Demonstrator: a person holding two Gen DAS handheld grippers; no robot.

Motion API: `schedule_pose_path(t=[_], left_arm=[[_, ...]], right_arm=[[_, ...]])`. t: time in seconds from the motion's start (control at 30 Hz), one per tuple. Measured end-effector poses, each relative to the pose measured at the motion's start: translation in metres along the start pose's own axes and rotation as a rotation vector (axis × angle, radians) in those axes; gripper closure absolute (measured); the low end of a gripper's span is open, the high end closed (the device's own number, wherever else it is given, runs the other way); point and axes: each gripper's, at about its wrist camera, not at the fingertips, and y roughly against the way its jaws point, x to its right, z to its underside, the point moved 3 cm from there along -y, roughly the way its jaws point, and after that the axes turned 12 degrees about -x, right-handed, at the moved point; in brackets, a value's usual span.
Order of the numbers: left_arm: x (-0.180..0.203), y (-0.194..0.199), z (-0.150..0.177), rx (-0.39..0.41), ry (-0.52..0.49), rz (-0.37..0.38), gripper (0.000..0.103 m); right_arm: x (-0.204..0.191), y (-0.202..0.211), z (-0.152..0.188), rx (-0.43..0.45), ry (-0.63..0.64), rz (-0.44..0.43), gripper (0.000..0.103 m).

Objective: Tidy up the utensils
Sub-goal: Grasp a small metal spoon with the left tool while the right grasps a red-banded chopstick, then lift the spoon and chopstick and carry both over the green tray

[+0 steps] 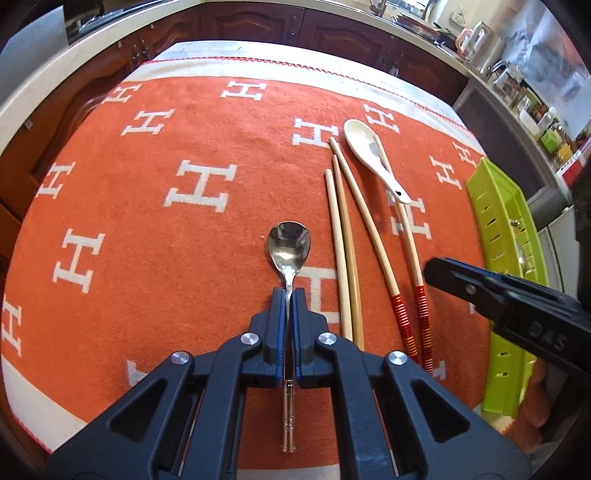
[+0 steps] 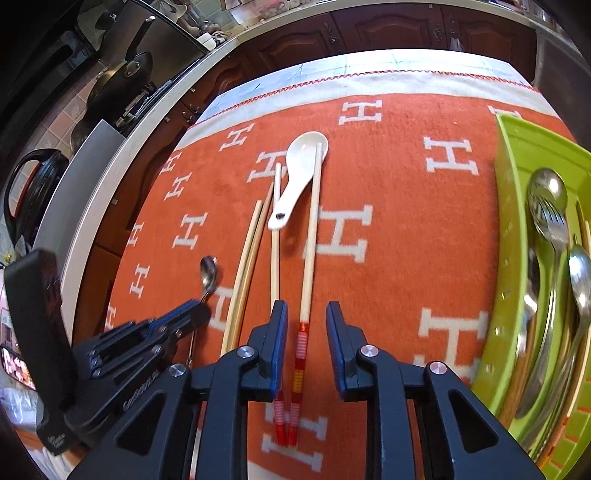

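My left gripper (image 1: 289, 295) is shut on the handle of a metal spoon (image 1: 289, 245), whose bowl points away over the orange cloth; it also shows in the right wrist view (image 2: 208, 273). My right gripper (image 2: 306, 314) is open, its jaws on either side of a red-banded chopstick (image 2: 309, 236). A second red-banded chopstick (image 2: 275, 240), a plain wooden pair (image 2: 245, 266) and a white ceramic spoon (image 2: 299, 173) lie beside it. The green utensil tray (image 2: 506, 258) at the right holds several metal spoons and a fork (image 2: 550, 236).
The orange cloth with white H marks (image 1: 147, 184) covers the table. Kitchen counters and dark cabinets (image 1: 258, 22) run behind it. A black pan (image 2: 122, 77) sits on the stove at the far left.
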Motion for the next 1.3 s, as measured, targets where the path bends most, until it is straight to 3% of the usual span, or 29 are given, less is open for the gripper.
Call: schedule_pose_path(t=[0.13,0.3,0.4,0.67,0.87,1.07,1.3], left_arm=[[-0.006,0.006,0.000,0.010,0.010,0.010,0.102],[-0.009,0.016,0.001,0.032,0.013,0.022,0.102],[-0.008,0.021,0.001,0.041,0.013,0.024,0.102],[0.002,0.035,0.002,0.049,0.012,0.053,0.102],[0.023,0.054,0.005,0.063,-0.012,0.091,0.102],[0.063,0.074,0.007,0.078,-0.069,0.135,0.102],[0.138,0.080,0.006,0.060,-0.191,0.191,0.102]], right_arm=[[-0.008,-0.008,-0.011,0.005,0.014,0.037,0.082],[-0.018,-0.023,-0.014,0.002,0.056,0.142,0.083],[-0.021,-0.024,-0.013,0.026,0.075,0.197,0.095],[-0.002,-0.012,-0.009,0.057,-0.035,0.108,0.098],[0.005,0.025,0.008,0.118,-0.061,0.054,0.098],[0.023,0.073,0.040,0.177,-0.093,0.012,0.098],[0.066,0.125,0.081,0.243,-0.175,0.021,0.098]])
